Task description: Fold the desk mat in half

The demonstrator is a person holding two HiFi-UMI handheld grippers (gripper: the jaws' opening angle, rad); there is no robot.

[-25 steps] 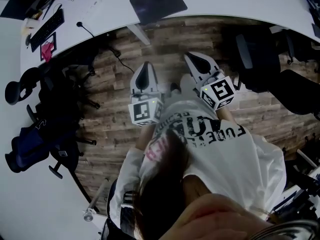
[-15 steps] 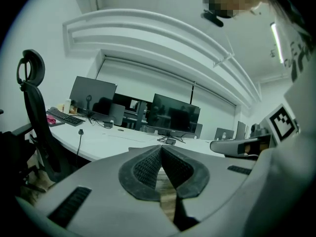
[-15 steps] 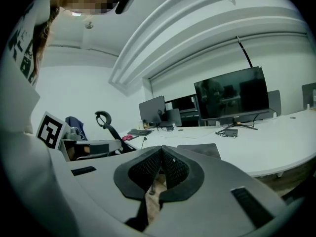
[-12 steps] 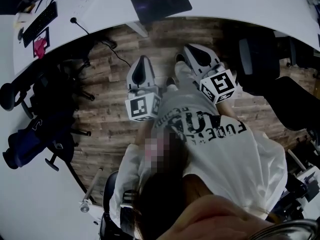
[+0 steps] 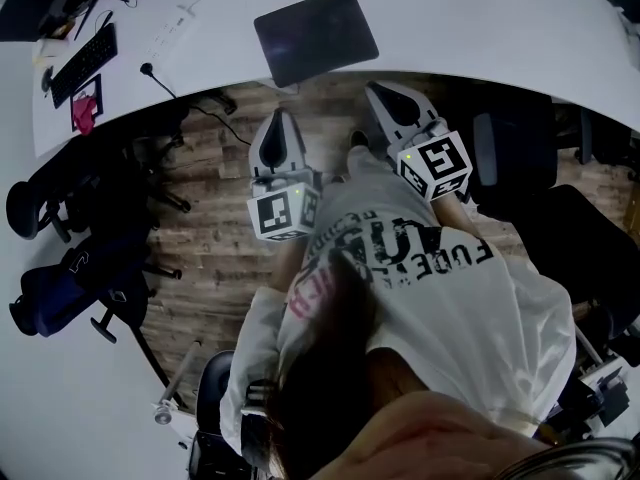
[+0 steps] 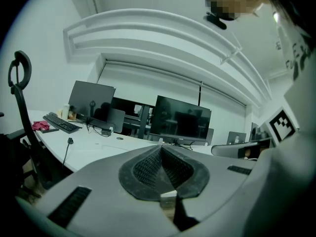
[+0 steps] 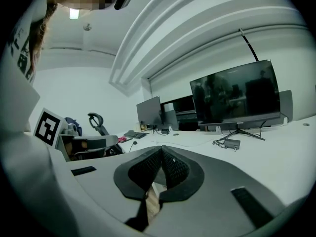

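Head view: the one dark grey rectangular desk mat [image 5: 315, 36] lies flat and unfolded on the white curved desk [image 5: 480, 18], close to its near edge. My left hand-held gripper [image 5: 279, 120] and my right hand-held gripper [image 5: 385, 93] hang over the wooden plank floor [image 5: 215, 198], short of the desk and apart from the mat. As I judge it, no part of the fold is done. I have yet to reach the mat, take one edge, carry it over to the opposite edge and press it down. I count one mat, two hand-held grippers, one black keyboard [image 5: 85, 63] and one small pink object [image 5: 85, 110] beside it.

Left gripper view: my left jaws are pressed together with nothing between them. The mat does not show here. Beyond the jaws I count at least two dark monitors [image 6: 180, 118] on the desk, plus the same keyboard.

Right gripper view: my right jaws also meet, empty. I see two monitors, one large and near, one smaller and farther. Again there is no mat.
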